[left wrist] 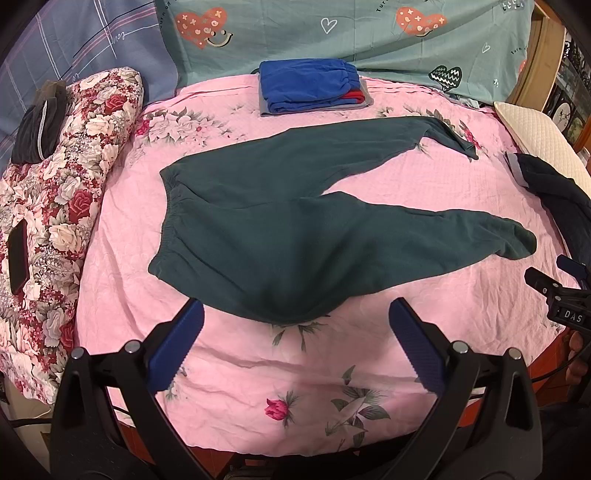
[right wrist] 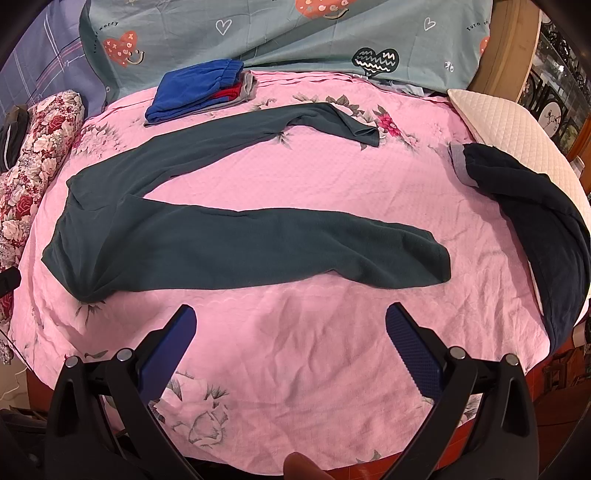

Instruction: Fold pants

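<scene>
1. Pink floral bedsheet (left wrist: 424, 192) covers the bed and fills the centre of both views; a teal heart-print cover (left wrist: 369, 33) runs along the top of the frame.
2. Task item: dark green pants (left wrist: 266, 229) lie unfolded across the middle of the bed, waistband toward the left of the frame, 2 legs splayed apart toward the right. The far leg bends near its cuff at upper right.
3. Left tongs (left wrist: 295, 321): spread wide, gripping nothing, poised just short of the pants' near edge below the seat.
4. Right tongs (right wrist: 290, 321): likewise spread wide and empty, just short of the near leg, cuff toward centre right.
5. Other items: folded blue garments (left wrist: 310, 86) at top centre; a dark navy garment (right wrist: 535, 214) at the right edge; a red floral quilt (left wrist: 66, 192) at left.
6. Step in hand, by judgement: folding has not begun; both tongs are set for a first grasp.
7. Next move likely calls for pinching the near leg at cuff and hip, then carrying it over the far leg, edges matched.
</scene>
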Demonstrator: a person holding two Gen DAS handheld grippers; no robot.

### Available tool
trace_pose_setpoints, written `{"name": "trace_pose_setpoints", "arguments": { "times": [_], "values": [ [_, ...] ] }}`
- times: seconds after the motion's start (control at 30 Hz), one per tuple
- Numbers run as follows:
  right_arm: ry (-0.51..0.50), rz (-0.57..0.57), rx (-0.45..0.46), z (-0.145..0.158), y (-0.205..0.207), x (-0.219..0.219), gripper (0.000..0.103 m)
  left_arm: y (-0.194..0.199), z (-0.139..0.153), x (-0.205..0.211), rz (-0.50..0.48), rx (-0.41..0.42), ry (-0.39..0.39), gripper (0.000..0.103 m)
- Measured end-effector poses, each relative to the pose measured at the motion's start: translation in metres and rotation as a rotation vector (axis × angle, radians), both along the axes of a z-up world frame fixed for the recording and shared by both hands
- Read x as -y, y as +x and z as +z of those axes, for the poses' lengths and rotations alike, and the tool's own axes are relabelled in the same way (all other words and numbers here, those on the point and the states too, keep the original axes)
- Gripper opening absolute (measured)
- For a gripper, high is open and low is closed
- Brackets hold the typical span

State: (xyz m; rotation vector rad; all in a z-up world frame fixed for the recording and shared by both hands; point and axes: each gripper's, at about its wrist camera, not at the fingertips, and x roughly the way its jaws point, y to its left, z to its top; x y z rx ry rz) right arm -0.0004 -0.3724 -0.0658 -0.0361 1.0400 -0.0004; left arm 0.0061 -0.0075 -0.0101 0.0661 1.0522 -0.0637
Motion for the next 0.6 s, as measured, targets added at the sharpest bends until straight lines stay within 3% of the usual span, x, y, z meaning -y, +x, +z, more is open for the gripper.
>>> {"name": "trace_pose_setpoints", "arguments": {
  "times": [0.6],
  "values": [
    [-0.007,-0.029,0.016,-0.007,0.001,0.012,0.102,0.003,-0.003,-0.008,0.017,-0.018,-0.008,0.101]
  ]
}}
